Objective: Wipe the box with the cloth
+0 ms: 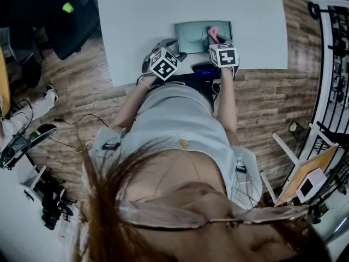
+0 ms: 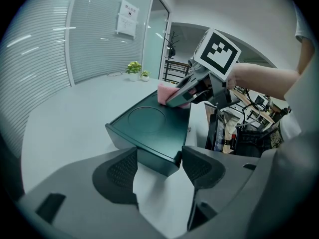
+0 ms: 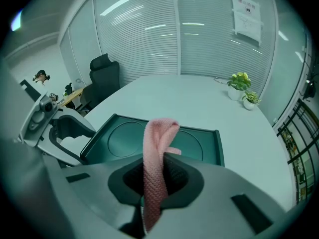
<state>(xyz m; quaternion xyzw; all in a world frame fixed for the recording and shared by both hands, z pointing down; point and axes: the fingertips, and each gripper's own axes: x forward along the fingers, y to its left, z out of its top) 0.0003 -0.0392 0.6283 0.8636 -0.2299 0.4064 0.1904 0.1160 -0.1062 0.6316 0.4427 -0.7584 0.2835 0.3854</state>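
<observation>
A dark green box [image 1: 193,34] with round recesses in its top lies near the front edge of the light grey table [image 1: 142,15]. My left gripper [image 1: 173,51] holds the box's near left corner; in the left gripper view that corner [image 2: 159,158] sits clamped between the two pads [image 2: 122,176]. My right gripper [image 3: 162,176] is shut on a pink knitted cloth [image 3: 159,148], which sticks up from the jaws above the box [image 3: 194,143]. From the left gripper view, the cloth [image 2: 167,91] rests on the box's far end under the right gripper [image 2: 192,91].
Small potted plants [image 3: 240,83] stand at the table's far edge. A black office chair [image 1: 71,21] is beyond the table's left side. A black metal rack [image 1: 332,64] is on the right. A dark device [image 1: 206,70] lies at the table's front edge.
</observation>
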